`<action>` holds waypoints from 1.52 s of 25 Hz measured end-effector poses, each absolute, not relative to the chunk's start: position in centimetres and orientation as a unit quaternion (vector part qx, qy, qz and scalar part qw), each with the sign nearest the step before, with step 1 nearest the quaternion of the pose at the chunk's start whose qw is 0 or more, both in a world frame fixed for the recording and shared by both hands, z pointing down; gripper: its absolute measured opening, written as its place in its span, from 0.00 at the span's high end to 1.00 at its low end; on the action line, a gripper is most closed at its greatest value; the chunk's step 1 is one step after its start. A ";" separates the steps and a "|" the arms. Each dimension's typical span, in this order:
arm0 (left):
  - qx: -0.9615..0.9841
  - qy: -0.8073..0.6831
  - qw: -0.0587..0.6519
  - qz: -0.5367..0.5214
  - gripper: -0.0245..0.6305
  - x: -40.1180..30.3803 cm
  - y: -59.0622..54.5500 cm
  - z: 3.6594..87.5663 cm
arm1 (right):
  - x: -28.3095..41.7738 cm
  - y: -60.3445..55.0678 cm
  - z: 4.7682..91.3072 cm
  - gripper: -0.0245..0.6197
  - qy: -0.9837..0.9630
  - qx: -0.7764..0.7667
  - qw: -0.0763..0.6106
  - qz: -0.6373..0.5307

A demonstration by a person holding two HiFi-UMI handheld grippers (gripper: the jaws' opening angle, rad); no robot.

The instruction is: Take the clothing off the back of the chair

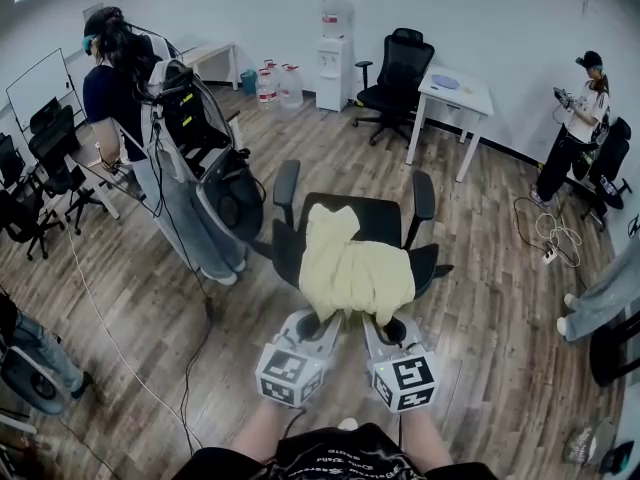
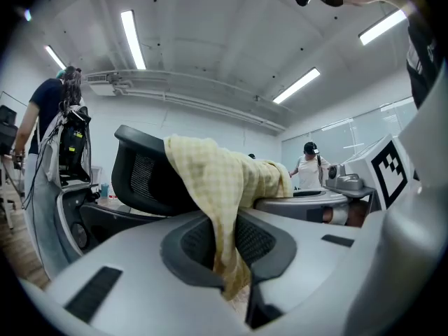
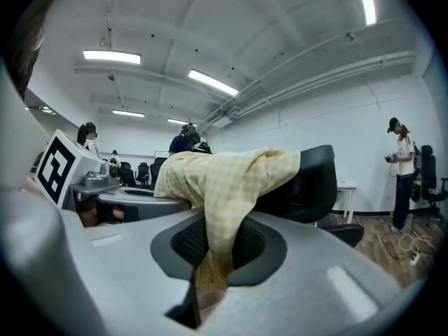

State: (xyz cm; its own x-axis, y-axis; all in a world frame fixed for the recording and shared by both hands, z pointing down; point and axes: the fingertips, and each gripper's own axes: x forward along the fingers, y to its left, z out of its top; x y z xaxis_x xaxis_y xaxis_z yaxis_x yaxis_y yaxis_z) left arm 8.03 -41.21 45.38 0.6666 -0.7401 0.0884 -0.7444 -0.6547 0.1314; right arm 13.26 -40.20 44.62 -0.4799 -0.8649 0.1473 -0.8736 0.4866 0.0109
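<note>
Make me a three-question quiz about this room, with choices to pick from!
1. Where is the shirt?
A. On the floor
B. On a table
C. Over the chair back

2. What colour is the shirt?
A. Pale yellow
B. Red
C. Blue

3. What are the left gripper and right gripper doing?
A. Both open, away from the shirt
B. Both shut on the shirt
C. Only the left one holds it

Answers:
1 C: it drapes over the black chair's back.
2 A: it looks pale yellow and checked in every view.
3 B: each gripper view shows the jaws pinching the cloth.
</note>
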 end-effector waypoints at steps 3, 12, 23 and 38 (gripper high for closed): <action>0.913 -0.400 0.080 0.015 0.90 8.2 -40.7 45.3 | 13.0 -39.7 44.8 0.91 -0.861 0.502 0.068 0.036; 0.917 -0.392 0.065 0.026 0.91 8.0 -38.8 45.3 | 11.7 -37.8 45.0 0.92 -0.861 0.501 0.086 0.018; 0.927 -0.372 0.053 0.020 0.91 5.5 -31.9 45.3 | 8.3 -30.7 45.5 0.92 -0.856 0.508 0.096 0.018; 0.936 -0.346 0.054 0.020 0.91 0.6 -21.5 46.0 | 3.4 -20.5 46.4 0.92 -0.828 0.550 0.106 0.018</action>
